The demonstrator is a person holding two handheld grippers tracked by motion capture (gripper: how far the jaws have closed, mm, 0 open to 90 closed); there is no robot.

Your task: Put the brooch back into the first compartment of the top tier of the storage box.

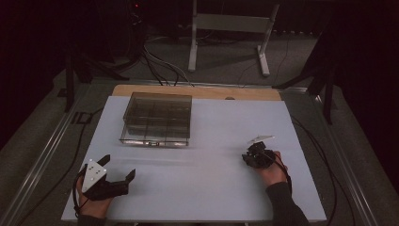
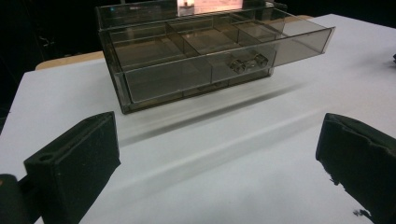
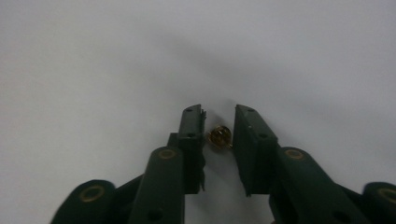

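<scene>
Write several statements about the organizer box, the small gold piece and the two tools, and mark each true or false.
1. The smoky transparent plastic organizer box has its drawer pushed fully shut. False: in the left gripper view the drawer sticks out.
2. A small round gold-coloured piece sits between the right tool's jaws. True.
3. The right tool's jaws are clamped tight on the gold piece. False: there is a gap at each side of it.
4. The left tool has its jaws spread wide over the white tabletop. True.
5. The left tool touches the box. False: bare table lies between them.
</scene>
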